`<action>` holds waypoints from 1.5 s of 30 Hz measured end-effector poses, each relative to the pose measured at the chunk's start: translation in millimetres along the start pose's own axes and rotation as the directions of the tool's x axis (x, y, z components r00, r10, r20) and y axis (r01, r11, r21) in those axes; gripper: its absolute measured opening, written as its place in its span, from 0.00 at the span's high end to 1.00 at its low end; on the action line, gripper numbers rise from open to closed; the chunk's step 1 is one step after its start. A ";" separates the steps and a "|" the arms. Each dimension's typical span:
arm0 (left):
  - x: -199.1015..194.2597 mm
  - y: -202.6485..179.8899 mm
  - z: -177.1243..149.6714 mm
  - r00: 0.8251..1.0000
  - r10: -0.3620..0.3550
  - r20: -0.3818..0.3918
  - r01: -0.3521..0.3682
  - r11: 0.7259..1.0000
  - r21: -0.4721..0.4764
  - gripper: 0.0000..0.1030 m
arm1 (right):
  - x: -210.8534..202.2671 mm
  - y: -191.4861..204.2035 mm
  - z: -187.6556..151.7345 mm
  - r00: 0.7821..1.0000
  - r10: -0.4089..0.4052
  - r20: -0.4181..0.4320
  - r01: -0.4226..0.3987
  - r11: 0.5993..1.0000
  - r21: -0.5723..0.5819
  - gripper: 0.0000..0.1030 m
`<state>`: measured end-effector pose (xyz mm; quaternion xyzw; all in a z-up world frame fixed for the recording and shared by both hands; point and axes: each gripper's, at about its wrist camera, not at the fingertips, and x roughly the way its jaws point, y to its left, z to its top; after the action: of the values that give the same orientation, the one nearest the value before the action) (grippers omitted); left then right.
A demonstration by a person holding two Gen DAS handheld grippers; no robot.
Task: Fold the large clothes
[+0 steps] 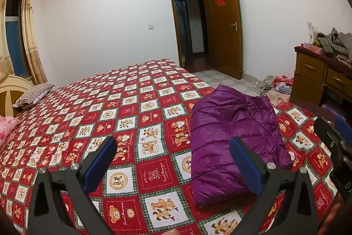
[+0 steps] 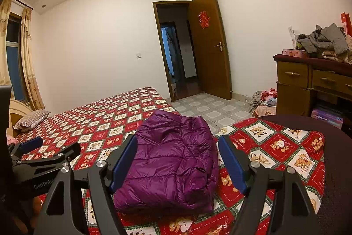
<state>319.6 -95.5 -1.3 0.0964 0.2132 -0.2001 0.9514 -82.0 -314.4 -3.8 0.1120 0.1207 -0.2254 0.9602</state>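
Observation:
A purple puffer jacket (image 1: 231, 142) lies folded into a compact bundle near the corner of the bed; it also shows in the right wrist view (image 2: 173, 164). My left gripper (image 1: 173, 147) is open and empty, held above the bed, with the jacket beside and under its right finger. My right gripper (image 2: 178, 149) is open and empty, held just short of the jacket with a finger on either side of it. Neither gripper touches the jacket. The right gripper shows at the edge of the left view (image 1: 334, 142), the left gripper at the edge of the right view (image 2: 44, 151).
The bed wears a red checked bear-print cover (image 1: 132, 116). A striped pillow (image 1: 33, 94) lies by the headboard. A wooden dresser (image 2: 308, 85) piled with grey clothes (image 2: 323, 39) stands at right. Clothes (image 2: 264, 98) lie on the tiled floor. The brown door (image 2: 209, 47) stands open.

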 end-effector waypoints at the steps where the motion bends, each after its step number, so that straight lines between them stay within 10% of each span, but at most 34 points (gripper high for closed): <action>1: -0.7 0.1 0.1 1.000 -0.003 0.001 0.003 1.000 -0.003 0.00 | 0.5 0.1 0.4 1.000 0.002 0.000 -0.002 1.000 -0.001 0.26; 45: -14.8 -1.2 8.9 0.995 -0.059 0.082 0.063 0.997 -0.045 0.00 | -6.2 -3.0 4.8 1.000 -0.012 0.020 0.012 1.000 0.008 0.26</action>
<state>310.1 -94.0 13.1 0.0589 0.1824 -0.2276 0.9547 -87.9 -315.7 2.0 0.1128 0.1107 -0.2330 0.9595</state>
